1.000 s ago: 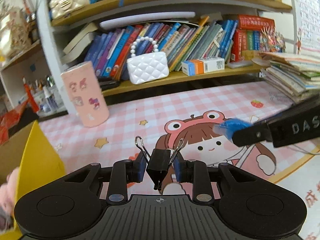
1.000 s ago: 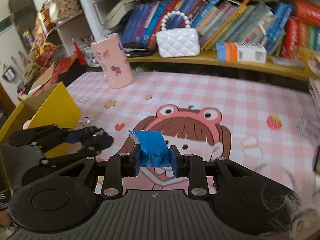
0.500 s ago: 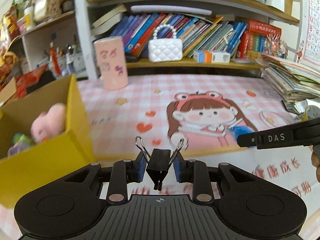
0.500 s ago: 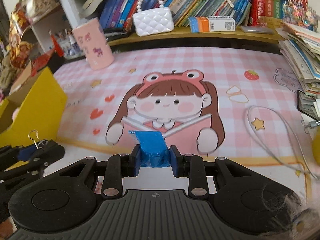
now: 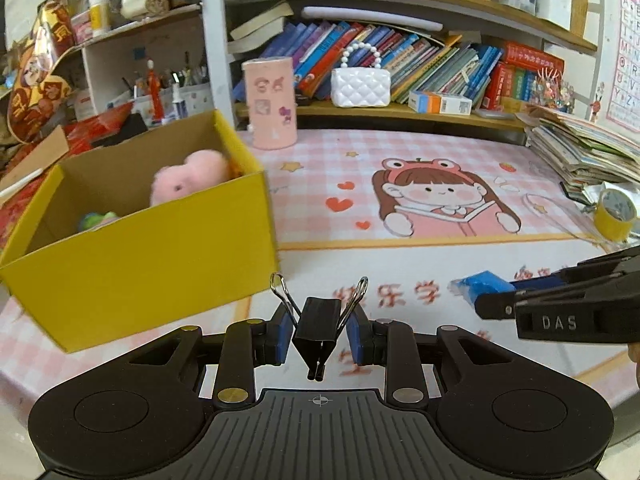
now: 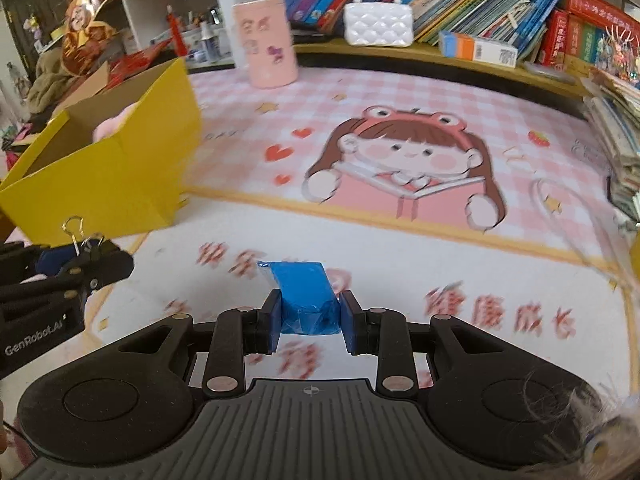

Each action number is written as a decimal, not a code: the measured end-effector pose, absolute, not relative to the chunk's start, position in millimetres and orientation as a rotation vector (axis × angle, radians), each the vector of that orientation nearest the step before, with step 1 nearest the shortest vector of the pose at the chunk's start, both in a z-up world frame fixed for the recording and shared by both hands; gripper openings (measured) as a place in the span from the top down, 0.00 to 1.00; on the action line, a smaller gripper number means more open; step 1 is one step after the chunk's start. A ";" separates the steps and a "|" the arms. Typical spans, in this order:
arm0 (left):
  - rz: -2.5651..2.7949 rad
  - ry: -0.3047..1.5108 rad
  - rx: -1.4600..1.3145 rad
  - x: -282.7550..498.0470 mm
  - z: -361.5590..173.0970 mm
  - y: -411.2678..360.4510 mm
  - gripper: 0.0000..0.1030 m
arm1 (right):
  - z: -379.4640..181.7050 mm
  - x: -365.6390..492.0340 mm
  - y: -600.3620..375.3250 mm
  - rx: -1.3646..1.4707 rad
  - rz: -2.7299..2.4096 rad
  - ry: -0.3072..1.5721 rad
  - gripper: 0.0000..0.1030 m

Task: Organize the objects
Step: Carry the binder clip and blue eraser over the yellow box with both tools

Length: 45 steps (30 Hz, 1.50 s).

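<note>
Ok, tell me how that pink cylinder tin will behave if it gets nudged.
The pink tin stands upright and tall on a narrow base, so it probably tips easily. Once down, its round wall would likely roll across the smooth mat.

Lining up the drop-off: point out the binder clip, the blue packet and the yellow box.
Binder clip [image 5: 316, 322]: left wrist view, black body.
Blue packet [image 6: 306, 300]: right wrist view, front face.
Yellow box [image 5: 152, 260]: left wrist view, near outer wall.
</note>
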<state>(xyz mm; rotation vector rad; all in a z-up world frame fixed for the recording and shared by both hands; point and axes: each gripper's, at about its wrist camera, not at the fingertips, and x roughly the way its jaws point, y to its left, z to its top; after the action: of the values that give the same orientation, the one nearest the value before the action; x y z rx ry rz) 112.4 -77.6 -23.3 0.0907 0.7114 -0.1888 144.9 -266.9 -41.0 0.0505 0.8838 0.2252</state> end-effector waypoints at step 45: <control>-0.057 0.453 0.061 80.4 33.3 80.8 0.74 | 16.2 132.7 -93.0 0.006 0.354 0.641 0.74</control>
<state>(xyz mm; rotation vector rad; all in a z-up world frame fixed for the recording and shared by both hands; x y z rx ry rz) 80.4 80.8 33.3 0.0607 0.4527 -0.0573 132.7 -93.0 16.2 0.0056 0.6412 0.3540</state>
